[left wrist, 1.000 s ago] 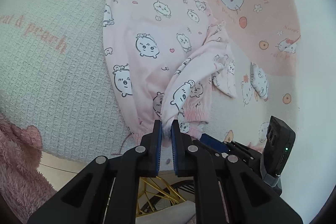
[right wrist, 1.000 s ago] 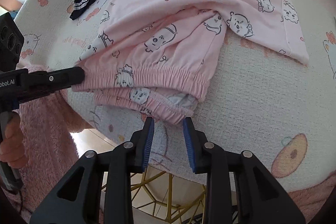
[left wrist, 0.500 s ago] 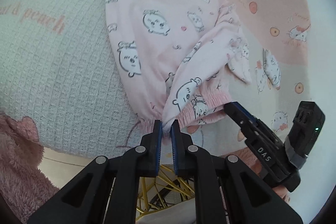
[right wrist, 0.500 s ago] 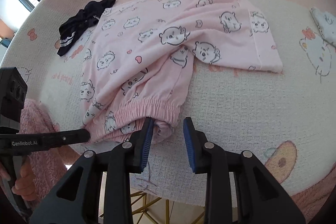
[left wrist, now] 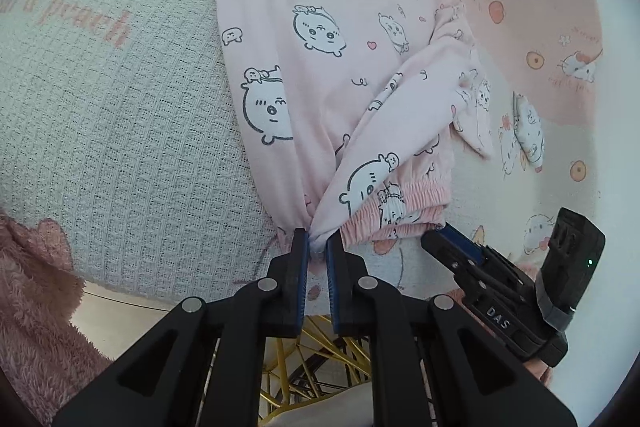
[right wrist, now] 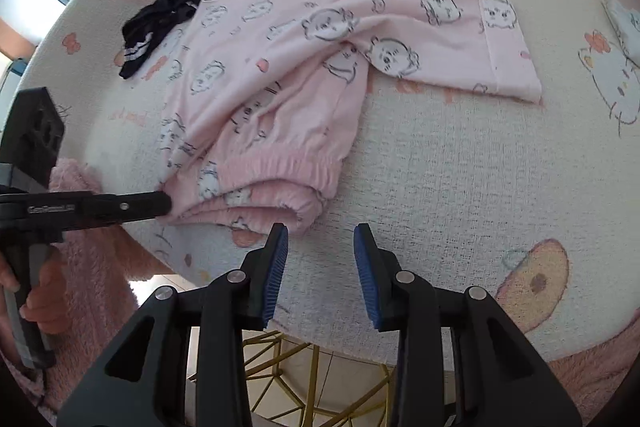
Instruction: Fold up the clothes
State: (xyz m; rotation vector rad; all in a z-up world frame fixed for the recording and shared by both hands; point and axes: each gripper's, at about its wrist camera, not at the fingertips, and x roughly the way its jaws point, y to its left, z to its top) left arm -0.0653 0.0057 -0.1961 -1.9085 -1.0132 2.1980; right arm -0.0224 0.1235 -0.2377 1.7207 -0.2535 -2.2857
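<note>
Soft pink pyjama trousers [right wrist: 304,75], printed with little cartoon animals and gathered into a ruched elastic waistband, lie half folded on a round table draped in a waffle-textured, cat-printed blanket [right wrist: 460,167]. A crumpled black garment with white stripes [right wrist: 168,15] sits at the far edge, touching the trousers.

The left gripper [left wrist: 317,247] is clenched on a bunched corner of the waistband at the near edge of the table, its blue ribbed pads pinching the cloth, the same grip as a second ago. The right gripper [right wrist: 320,243] looks different: a moment back the waistband's other end sat by its left finger, and now its jaws have just been opening and hold nothing. The waistband lies just beyond its fingertips, resting flat on the blanket. A fluffy pink sleeve [right wrist: 92,267] shows behind the left tool.
</note>
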